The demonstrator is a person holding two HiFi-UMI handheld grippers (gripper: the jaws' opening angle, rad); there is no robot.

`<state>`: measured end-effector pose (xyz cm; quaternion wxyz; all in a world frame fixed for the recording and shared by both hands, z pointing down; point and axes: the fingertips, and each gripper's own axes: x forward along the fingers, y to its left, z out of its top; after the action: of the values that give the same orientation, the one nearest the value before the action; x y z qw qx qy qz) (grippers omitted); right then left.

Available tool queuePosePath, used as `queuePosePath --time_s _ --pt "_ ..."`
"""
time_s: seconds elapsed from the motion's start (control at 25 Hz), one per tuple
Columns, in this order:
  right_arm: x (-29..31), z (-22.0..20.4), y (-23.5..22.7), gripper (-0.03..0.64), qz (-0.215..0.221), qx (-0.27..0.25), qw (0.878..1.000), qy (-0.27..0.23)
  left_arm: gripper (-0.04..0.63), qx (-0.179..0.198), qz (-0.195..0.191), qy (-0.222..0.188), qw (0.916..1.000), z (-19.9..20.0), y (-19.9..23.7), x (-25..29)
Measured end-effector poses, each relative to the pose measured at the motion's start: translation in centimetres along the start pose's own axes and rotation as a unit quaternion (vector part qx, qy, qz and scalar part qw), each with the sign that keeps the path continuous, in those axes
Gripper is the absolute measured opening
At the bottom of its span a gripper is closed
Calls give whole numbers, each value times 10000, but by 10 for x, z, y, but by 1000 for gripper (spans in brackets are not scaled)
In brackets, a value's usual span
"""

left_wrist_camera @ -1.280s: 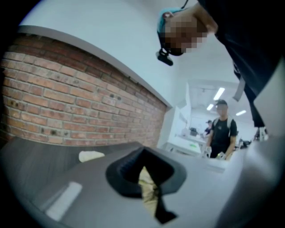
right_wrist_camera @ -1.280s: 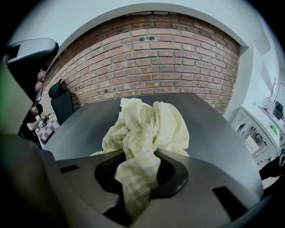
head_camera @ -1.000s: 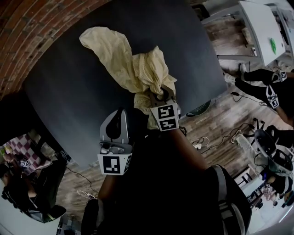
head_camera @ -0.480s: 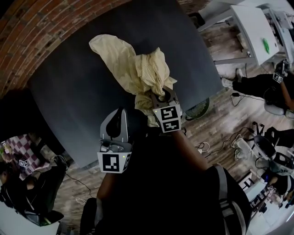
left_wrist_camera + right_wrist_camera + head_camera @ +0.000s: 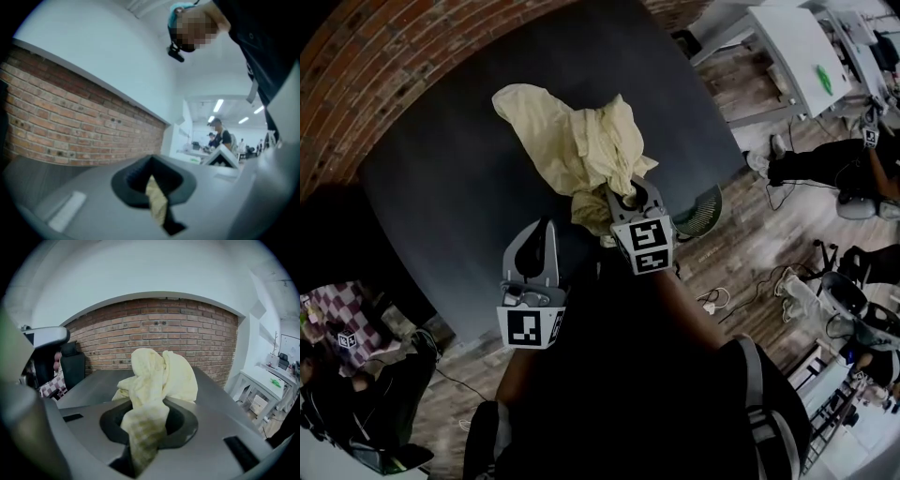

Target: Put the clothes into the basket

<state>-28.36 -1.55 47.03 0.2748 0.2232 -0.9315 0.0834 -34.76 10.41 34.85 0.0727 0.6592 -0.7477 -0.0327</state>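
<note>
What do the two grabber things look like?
Both the left gripper and right gripper are grey, rounded shells with dark insides. Each carries a white cube printed with black square markers. The arms wear black sleeves.

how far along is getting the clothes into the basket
Done: nothing yet; no basket shows in any view. In hand: the right gripper is shut on the yellow cloth, bunched over the dark table. The left gripper pinches only a thin tan strip. Left: carry the cloth to a basket and drop it in.
</note>
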Motion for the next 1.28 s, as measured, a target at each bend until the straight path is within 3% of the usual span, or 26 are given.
queuePosePath --time_s 0.4,1.08,1.28 --pt "-53 9 3 89 -293 80 9990 -336 3 66 -403 -172 9990 3 -24 -25" --pt "-132 -7 -7 89 -148 208 9967 -776 3 127 -390 -195 9990 10 -86 -32" --pt "-170 -18 -24 89 -299 359 9949 -895 3 157 -616 -139 9979 3 -122 -36"
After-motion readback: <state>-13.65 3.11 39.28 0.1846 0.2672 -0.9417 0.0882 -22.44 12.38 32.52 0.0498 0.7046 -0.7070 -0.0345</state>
